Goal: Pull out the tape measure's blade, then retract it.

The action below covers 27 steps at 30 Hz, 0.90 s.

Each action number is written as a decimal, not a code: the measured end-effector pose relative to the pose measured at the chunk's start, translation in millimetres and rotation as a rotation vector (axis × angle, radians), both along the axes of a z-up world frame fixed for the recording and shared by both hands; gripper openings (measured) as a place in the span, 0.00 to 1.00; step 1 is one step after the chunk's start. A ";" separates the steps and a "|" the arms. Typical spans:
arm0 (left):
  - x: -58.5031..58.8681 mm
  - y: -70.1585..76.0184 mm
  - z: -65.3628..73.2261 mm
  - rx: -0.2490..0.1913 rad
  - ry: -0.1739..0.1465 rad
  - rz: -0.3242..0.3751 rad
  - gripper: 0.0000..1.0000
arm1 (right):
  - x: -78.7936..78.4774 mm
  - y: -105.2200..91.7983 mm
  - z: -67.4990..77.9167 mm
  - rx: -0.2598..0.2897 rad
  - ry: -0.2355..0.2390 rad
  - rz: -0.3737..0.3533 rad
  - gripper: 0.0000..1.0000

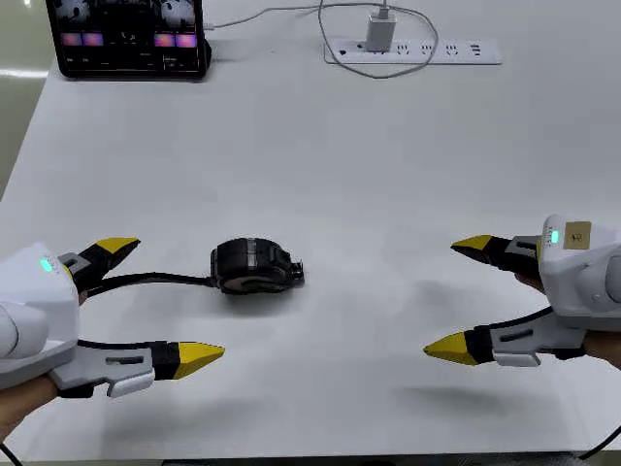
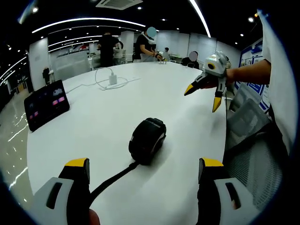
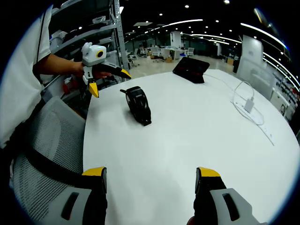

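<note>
A black tape measure (image 1: 254, 266) lies on the white table (image 1: 369, 165), its blade fully in and its black wrist strap (image 1: 155, 280) trailing left. My left gripper (image 1: 170, 296) stands open at the left, its yellow tips on either side of the strap's end, a short way from the case. In the left gripper view the tape measure (image 2: 147, 139) sits ahead between the jaws. My right gripper (image 1: 456, 296) is open at the right, well clear of the case, with nothing between its fingers. The right gripper view has the tape measure (image 3: 138, 105) far ahead.
A dark tablet (image 1: 131, 37) stands at the table's far left. A white power strip (image 1: 417, 50) with a plugged charger and looped cable lies at the far edge. A mesh chair (image 3: 44, 154) sits by the near edge. People stand in the background.
</note>
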<state>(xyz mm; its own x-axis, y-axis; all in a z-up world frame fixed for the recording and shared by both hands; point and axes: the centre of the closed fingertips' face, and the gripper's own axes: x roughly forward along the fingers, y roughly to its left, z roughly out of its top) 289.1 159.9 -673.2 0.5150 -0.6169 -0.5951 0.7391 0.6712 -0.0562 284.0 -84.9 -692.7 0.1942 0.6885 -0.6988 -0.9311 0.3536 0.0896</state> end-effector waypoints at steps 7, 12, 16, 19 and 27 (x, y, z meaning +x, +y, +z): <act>5.6 -4.7 -0.4 0.017 -0.006 -0.039 0.93 | 5.5 6.7 -0.5 0.002 -0.005 0.027 0.77; 8.5 -5.3 -1.7 0.023 -0.010 -0.044 0.93 | 7.3 11.9 -2.8 -0.008 -0.020 0.050 0.77; 9.2 -8.4 -5.5 0.036 -0.009 -0.064 0.93 | 9.4 13.6 -8.7 -0.023 -0.032 0.071 0.78; 10.3 -10.8 -8.1 0.044 -0.008 -0.077 0.93 | 11.7 17.5 -8.4 -0.019 -0.035 0.075 0.78; 14.8 -16.3 -12.1 0.045 -0.011 -0.098 0.92 | 16.3 25.9 -10.3 -0.010 -0.044 0.088 0.78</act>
